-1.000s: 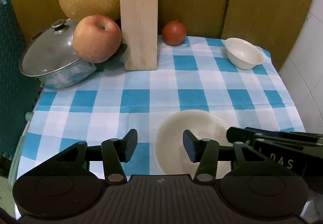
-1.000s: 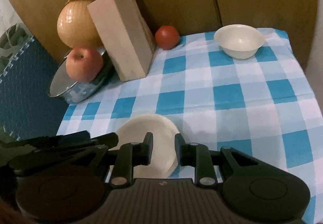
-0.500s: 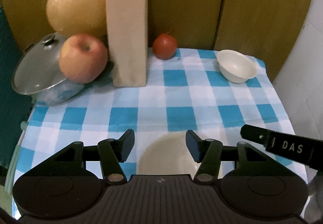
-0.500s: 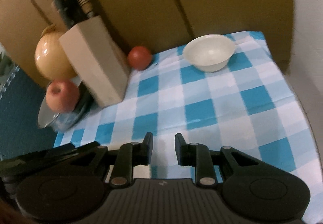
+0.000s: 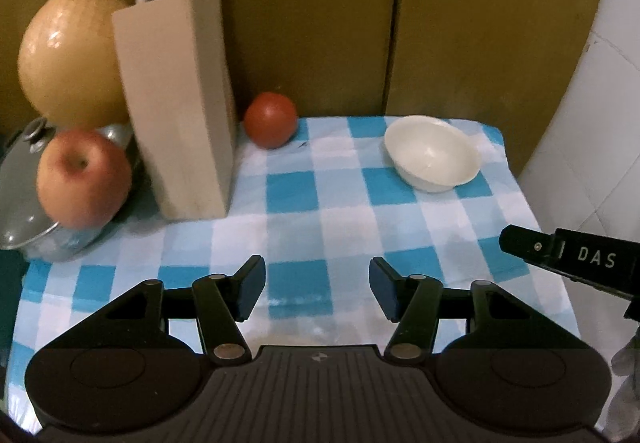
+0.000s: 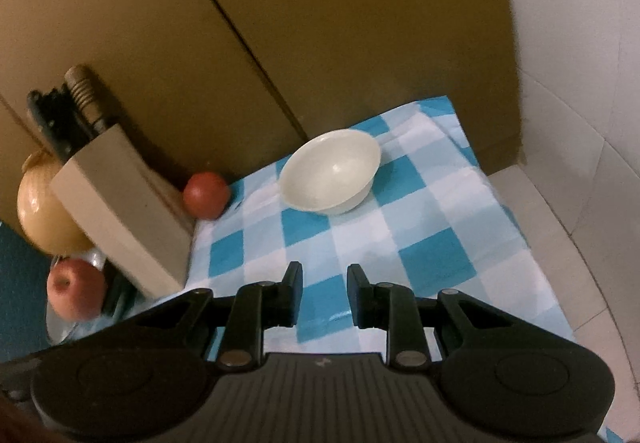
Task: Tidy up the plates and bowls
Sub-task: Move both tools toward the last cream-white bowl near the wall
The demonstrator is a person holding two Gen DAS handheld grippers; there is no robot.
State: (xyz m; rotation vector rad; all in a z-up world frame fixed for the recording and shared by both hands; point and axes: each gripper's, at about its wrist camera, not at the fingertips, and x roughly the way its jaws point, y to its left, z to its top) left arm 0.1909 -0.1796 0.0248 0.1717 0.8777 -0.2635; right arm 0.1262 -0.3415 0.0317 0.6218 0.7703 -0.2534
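Just one bowl point(image 5: 433, 152), one tomato point(image 5: 271, 124).

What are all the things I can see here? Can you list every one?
bowl: one, cream white, on the far right part of the cloth
tomato: one, red, at the back of the cloth, right of the knife block
knife block: one, pale wood, upright, handles sticking out on top
apple: one, red and yellow, on the pot's lid
round fruit: one, big and yellow, behind the apple
pot: one, metal with a glass lid, far left
tablecloth: one, blue and white checks, under everything
left gripper: one, black, jaws apart and just opening wider, nothing between them
right gripper: one, black, jaws a little apart, nothing between them
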